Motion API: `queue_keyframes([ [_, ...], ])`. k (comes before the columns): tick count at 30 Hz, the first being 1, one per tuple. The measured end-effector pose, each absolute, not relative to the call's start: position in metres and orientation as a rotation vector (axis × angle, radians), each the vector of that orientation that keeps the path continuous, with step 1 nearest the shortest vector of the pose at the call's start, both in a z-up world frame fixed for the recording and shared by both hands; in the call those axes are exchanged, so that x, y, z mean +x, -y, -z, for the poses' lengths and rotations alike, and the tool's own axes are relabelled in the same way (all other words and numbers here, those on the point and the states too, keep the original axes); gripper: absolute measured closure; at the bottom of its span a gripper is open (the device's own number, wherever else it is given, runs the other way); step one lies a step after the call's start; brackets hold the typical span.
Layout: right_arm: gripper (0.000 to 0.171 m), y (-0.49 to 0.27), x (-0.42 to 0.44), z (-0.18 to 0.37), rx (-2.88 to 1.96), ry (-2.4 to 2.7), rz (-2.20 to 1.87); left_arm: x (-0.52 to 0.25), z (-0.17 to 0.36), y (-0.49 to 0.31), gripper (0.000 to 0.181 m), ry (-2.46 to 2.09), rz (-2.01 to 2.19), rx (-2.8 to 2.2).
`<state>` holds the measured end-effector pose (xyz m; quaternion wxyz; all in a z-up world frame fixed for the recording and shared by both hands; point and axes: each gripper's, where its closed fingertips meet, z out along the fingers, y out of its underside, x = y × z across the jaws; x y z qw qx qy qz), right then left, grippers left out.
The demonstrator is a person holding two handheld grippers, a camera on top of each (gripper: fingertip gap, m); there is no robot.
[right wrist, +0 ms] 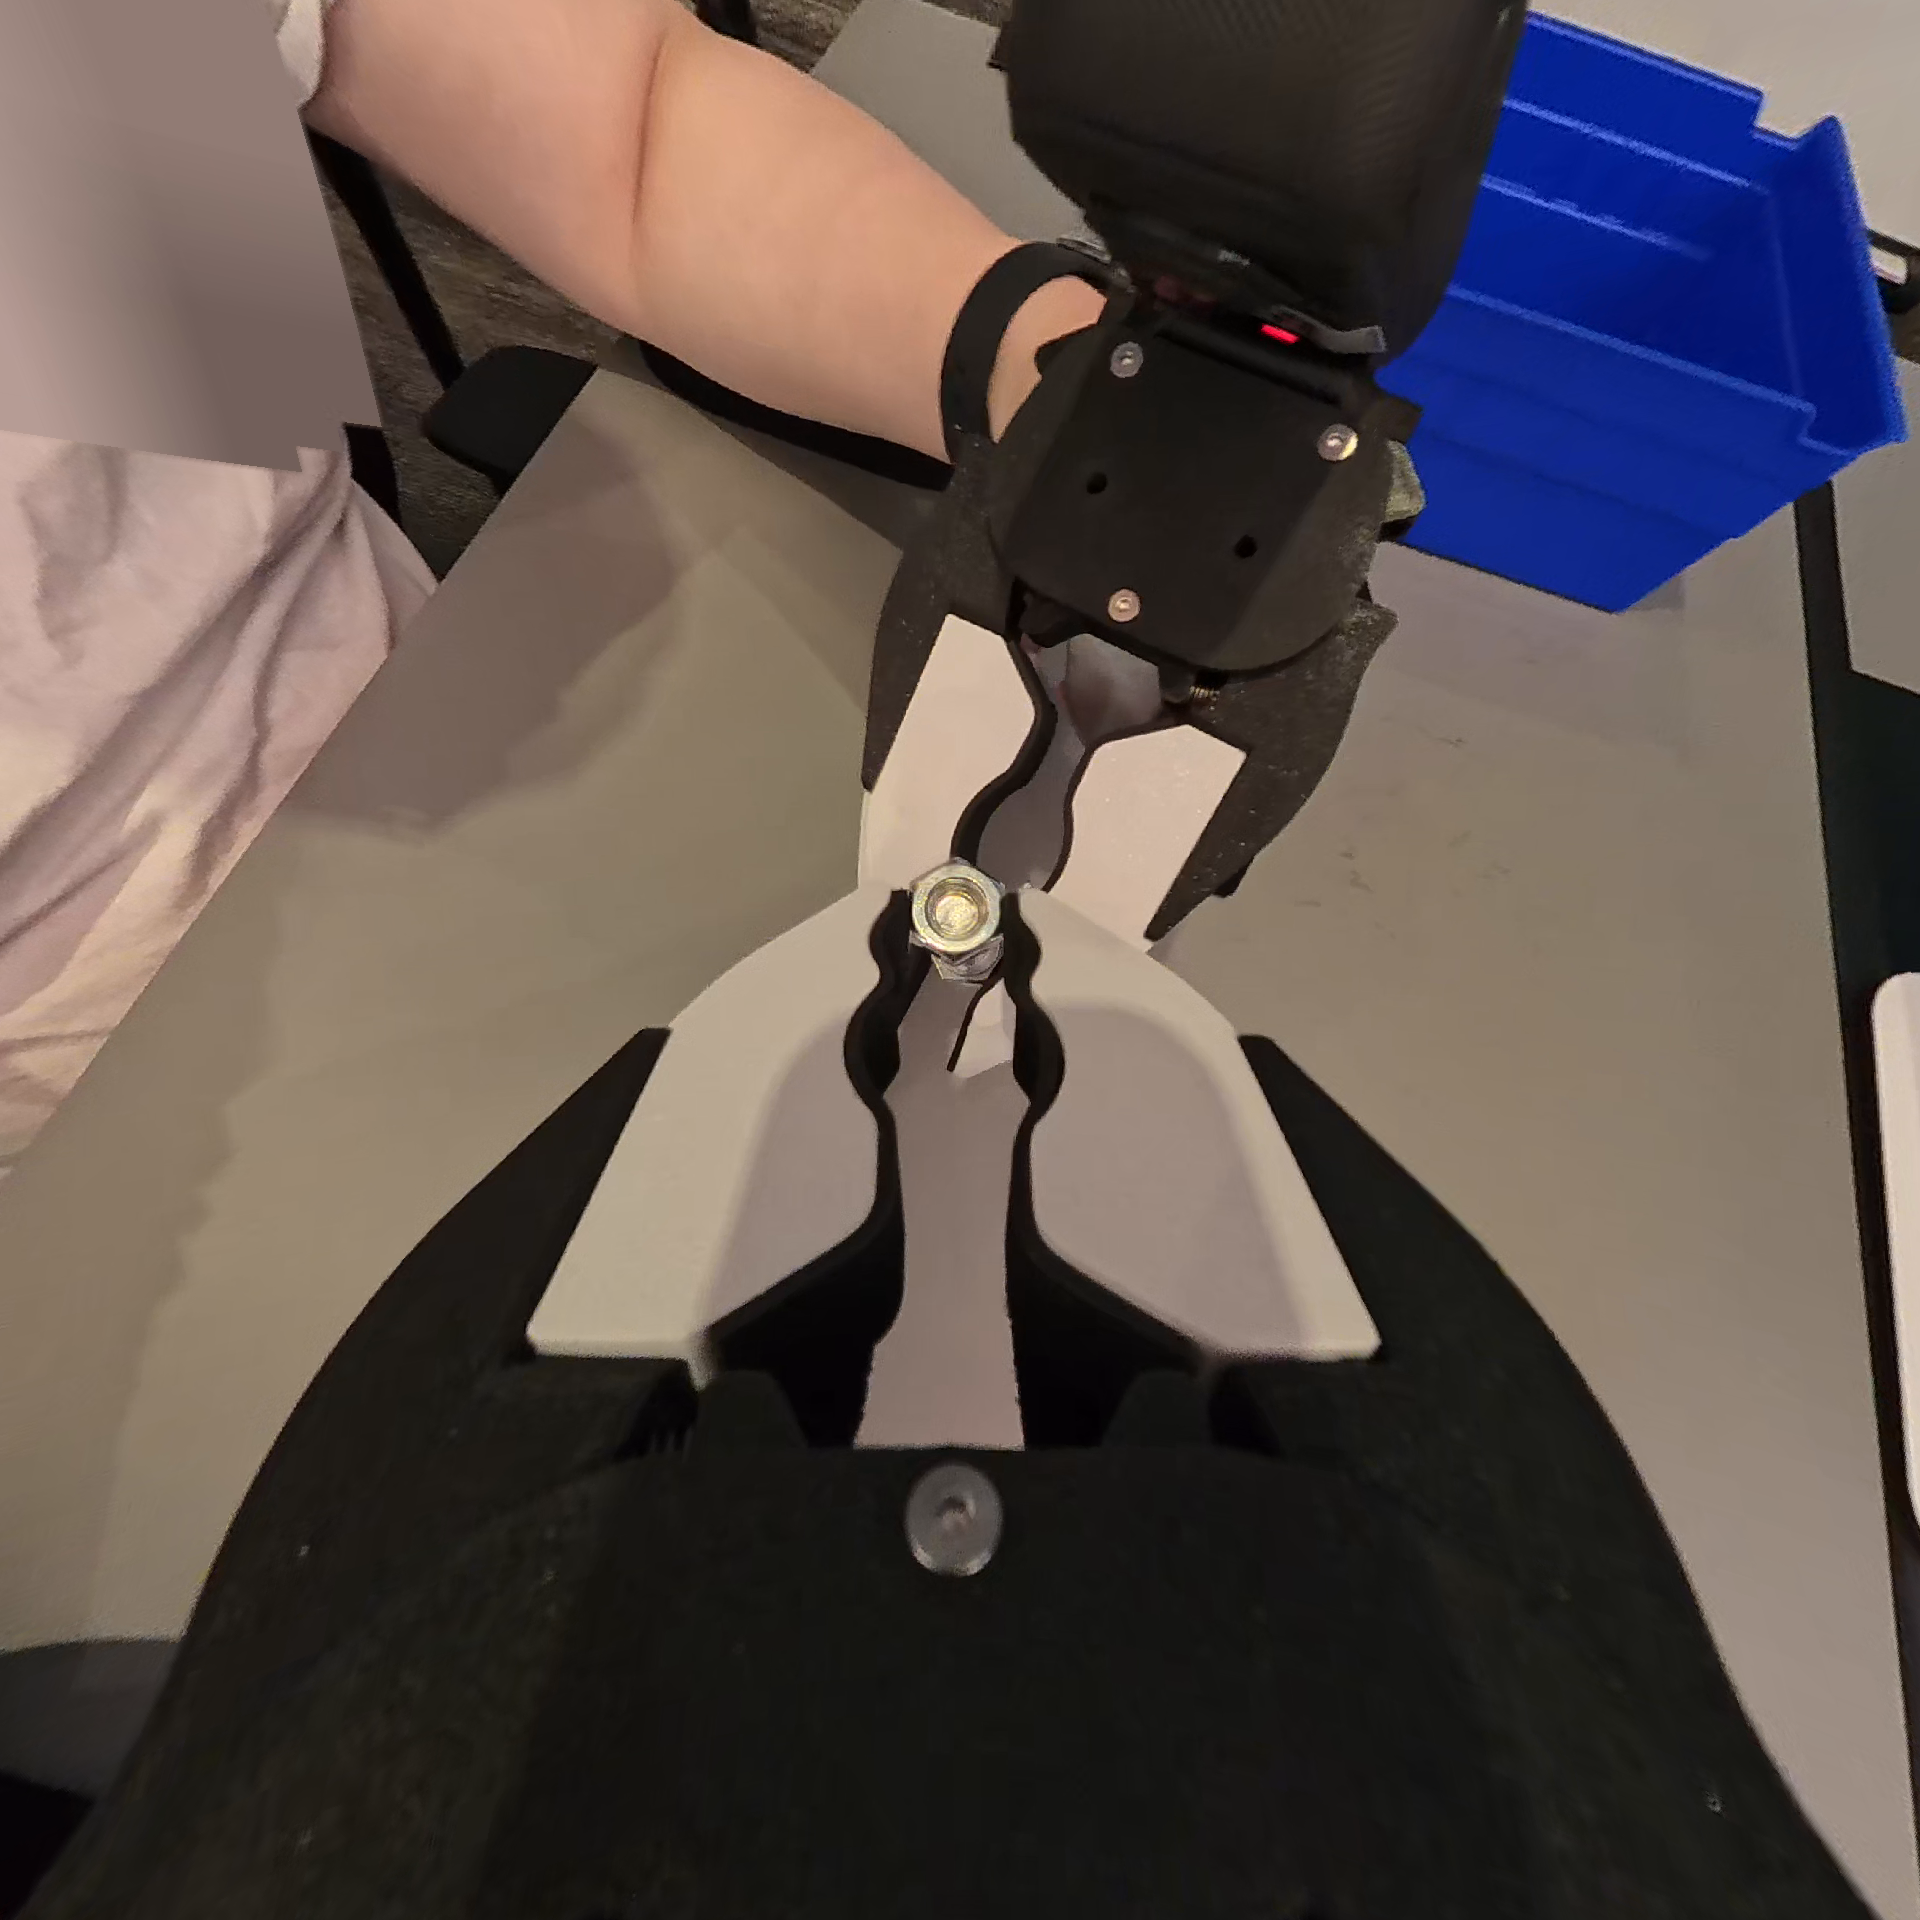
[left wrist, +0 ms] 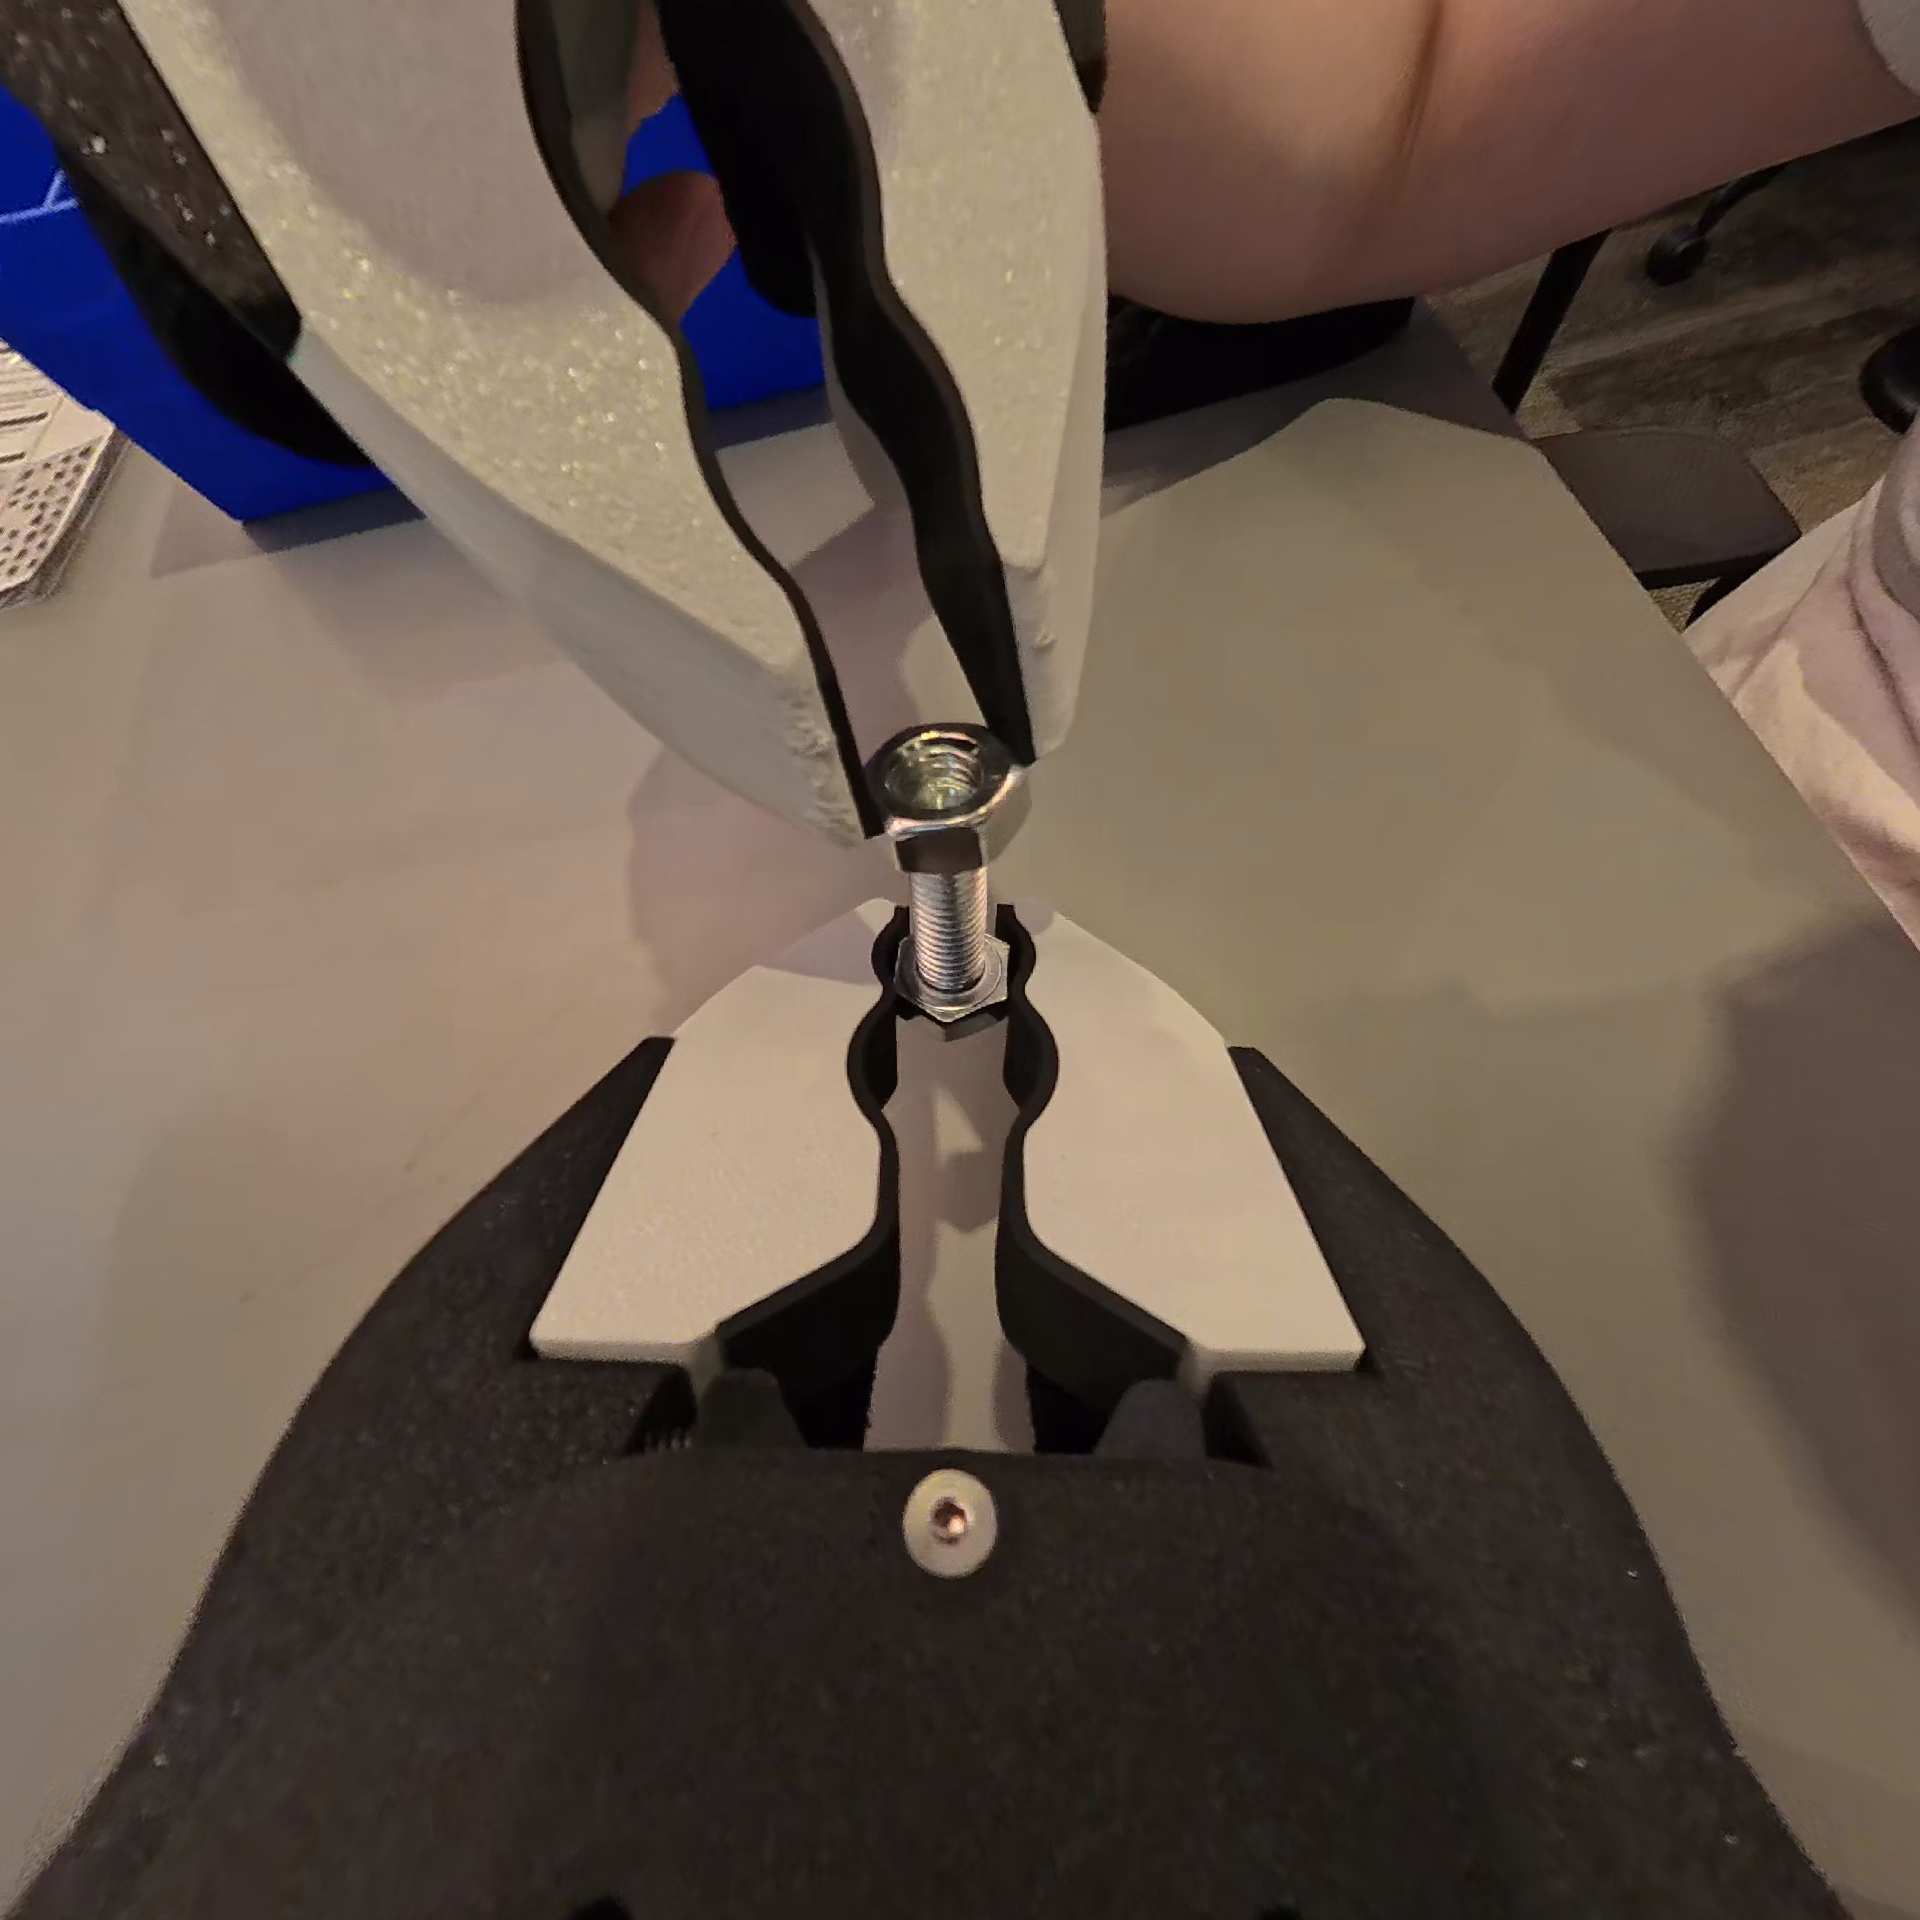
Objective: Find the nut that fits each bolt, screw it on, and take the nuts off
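Observation:
A silver bolt (left wrist: 943, 935) stands upright above the grey table (left wrist: 312, 935). My left gripper (left wrist: 951, 961) is shut on its hex head at the lower end. A silver hex nut (left wrist: 940, 781) sits on the top end of the thread. My right gripper (left wrist: 943, 800) comes down from above and is shut on that nut. In the right wrist view I look down on the nut (right wrist: 956, 909) between my right gripper's tips (right wrist: 956, 916). The left gripper (right wrist: 1003, 878) shows just beyond it, and the bolt's shaft is mostly hidden under the nut.
A blue plastic bin (right wrist: 1662, 364) stands on the table behind the left gripper and also shows in the left wrist view (left wrist: 104, 343). A person's forearm (right wrist: 727, 260) reaches in. A patterned white sheet (left wrist: 42, 488) lies far left. The table edge (left wrist: 1558, 540) runs near a chair. My right fingertips sit around 6 centimeters from my left ones.

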<state>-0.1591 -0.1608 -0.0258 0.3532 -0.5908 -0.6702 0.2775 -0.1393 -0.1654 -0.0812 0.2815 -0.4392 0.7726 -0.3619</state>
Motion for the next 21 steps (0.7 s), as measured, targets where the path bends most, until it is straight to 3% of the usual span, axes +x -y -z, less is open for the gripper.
queue_keyframes([
  [21, 0.154, 0.077, -0.158, 0.027, -1.824, 1.097, -0.669, -0.145, 0.083, 0.078, 0.166, -1.674, 0.739, -1.650],
])
